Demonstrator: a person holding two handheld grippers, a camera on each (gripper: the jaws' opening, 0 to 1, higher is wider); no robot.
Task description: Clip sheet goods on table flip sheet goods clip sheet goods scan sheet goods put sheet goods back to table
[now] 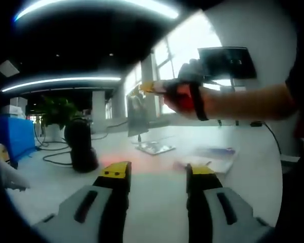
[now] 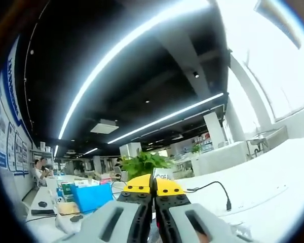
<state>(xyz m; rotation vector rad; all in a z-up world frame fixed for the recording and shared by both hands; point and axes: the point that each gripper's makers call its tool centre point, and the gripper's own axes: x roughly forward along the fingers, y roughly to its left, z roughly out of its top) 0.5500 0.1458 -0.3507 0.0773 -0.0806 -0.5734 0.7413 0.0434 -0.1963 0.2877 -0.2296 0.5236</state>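
Left gripper view: left gripper (image 1: 158, 174) jaws apart, nothing between them, hovering over white table (image 1: 157, 202). Sheet goods (image 1: 213, 158) lie flat on the table just past the right jaw, blurred. Right gripper (image 1: 159, 88) is up at upper right in a person's hand (image 1: 190, 96); can't tell its jaw state here. Right gripper view: right gripper (image 2: 153, 190) jaws pressed together, tips touching, nothing visible between them, pointing up towards ceiling lights and a potted plant (image 2: 144, 164).

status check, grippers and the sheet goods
Left gripper open, empty, over table. Right gripper shut, raised. Sheet goods flat on table. Nothing in the way.
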